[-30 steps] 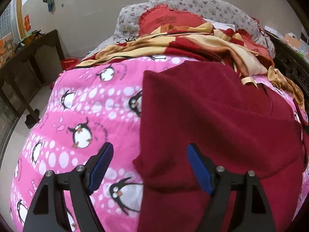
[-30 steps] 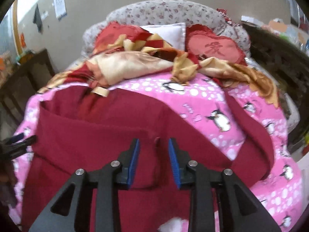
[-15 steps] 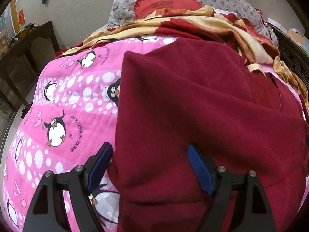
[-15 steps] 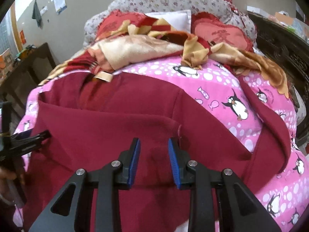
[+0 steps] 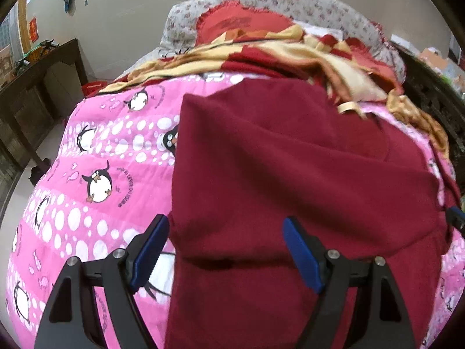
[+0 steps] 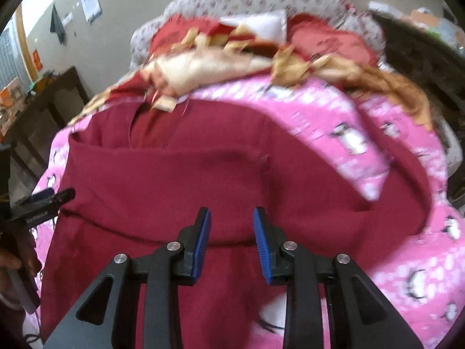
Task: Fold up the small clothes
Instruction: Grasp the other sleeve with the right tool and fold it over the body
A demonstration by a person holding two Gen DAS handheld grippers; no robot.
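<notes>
On the penguin quilt I see the maroon garment beneath both tongs: left gripper spread wide, right gripper parted, neither pinching.

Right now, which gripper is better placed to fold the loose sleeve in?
Right, probably. The right gripper sits nearer the sleeve trailing over the pink quilt; the left gripper straddles the sweater's opposite edge.

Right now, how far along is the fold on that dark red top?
Early. Done: the dark red top lies on the pink penguin quilt with one flap already folded across its body. In hand: nothing; the left gripper is wide open at the top's left edge, and the right gripper is partly open above the flap's edge. Left: the right sleeve still trails onto the quilt, then the final folds.
</notes>
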